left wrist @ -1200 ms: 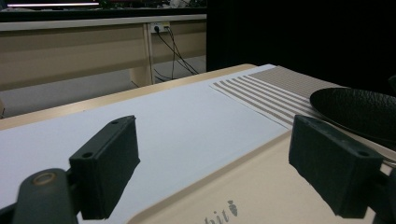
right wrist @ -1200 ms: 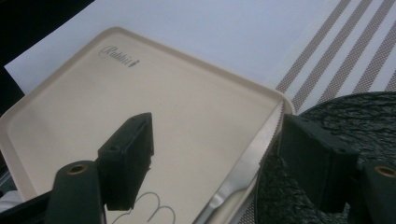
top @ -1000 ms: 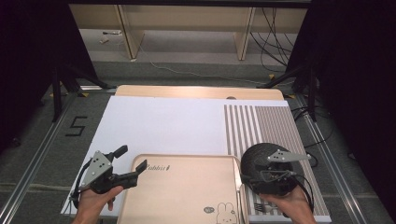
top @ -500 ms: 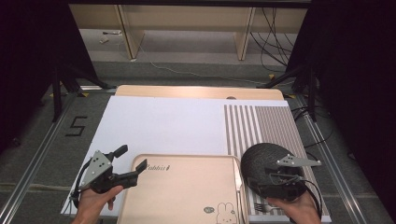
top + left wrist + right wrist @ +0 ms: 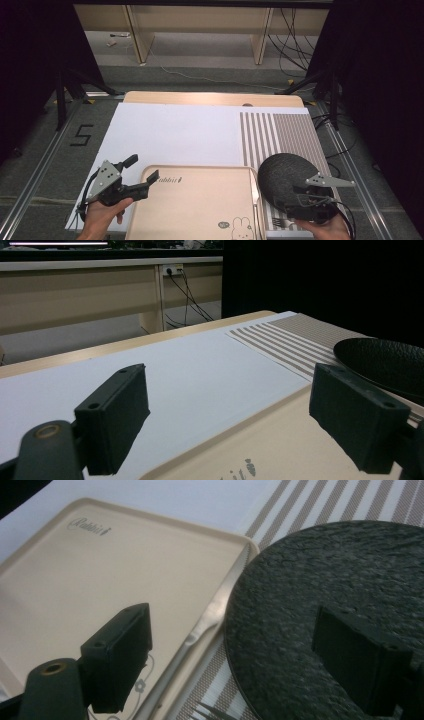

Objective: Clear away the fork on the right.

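**A:** Status of the right gripper (image 5: 240, 650)?

**B:** Released. Its jaws have just been opening and nothing is pinched between them. The near-left rim of the black plate (image 5: 285, 175) is seen in the gap, but no pad is pressed on it.

**A:** Plate position, referenced to the tray (image 5: 200, 200)?

**B:** Just off the tray's right edge, set down on the striped placemat (image 5: 280, 132). Whether its rim touches the tray cannot be told.

**A:** Anything in that strip?

**B:** A knife (image 5: 210, 617) is laid along the tray's right edge, with its long axis parallel to that edge. Fork tines (image 5: 212, 711) are seen just off the tray's near-right corner, by the plate's rim.

**A:** Left gripper (image 5: 141, 168)?

**B:** Also open and empty. It is parked at the tray's far-left corner, with one jaw over the rim and the other off it to the left. The plate is well apart from it, across the whole tray.

**A:** So which hand is favoured?

**B:** The right, by judgement. The plate and cutlery are on its side of the tray. If the knife is picked next, the jaws would need to be turned across its axis and brought toward the tray's edge, with the plate rim kept clear.
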Demonstrator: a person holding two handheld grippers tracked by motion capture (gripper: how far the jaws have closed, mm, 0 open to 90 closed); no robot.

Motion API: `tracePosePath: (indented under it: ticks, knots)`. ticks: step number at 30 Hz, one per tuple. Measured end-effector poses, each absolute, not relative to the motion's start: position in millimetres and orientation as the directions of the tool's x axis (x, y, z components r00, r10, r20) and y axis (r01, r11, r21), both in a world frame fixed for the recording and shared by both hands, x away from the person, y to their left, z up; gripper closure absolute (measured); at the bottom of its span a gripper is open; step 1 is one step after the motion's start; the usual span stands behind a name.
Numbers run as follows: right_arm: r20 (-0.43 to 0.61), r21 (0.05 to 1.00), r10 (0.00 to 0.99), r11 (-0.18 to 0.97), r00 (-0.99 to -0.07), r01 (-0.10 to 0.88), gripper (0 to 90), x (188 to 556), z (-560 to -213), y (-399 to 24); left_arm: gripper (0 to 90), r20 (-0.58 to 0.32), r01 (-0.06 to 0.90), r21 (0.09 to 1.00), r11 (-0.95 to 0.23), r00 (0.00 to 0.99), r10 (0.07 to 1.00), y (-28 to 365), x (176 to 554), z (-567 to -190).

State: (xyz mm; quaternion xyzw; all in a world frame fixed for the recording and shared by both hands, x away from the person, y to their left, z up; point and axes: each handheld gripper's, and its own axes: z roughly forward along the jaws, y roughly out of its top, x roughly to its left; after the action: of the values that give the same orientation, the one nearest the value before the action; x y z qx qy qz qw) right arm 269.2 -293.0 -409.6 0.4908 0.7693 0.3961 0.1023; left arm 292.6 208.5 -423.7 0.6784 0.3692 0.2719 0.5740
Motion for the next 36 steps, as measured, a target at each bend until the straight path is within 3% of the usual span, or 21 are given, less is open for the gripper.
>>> tracePosePath:
  ticks: [18, 36]
  knots:
    - [0.081, 0.604, 0.865, 0.353, -0.495, 0.715, 18.8, 255.9, -416.1, -312.9, 15.6, -0.064, 0.185, 0.981, -0.055, 0.582, 0.811, 211.3, 290.7, -422.7]
    - [0.02, 0.453, 0.901, 0.379, -0.434, 0.807, 19.7, 250.9, -424.7, -333.9, 15.6, -0.066, 0.188, 0.981, -0.054, 0.58, 0.812, 211.9, 291.9, -423.2]
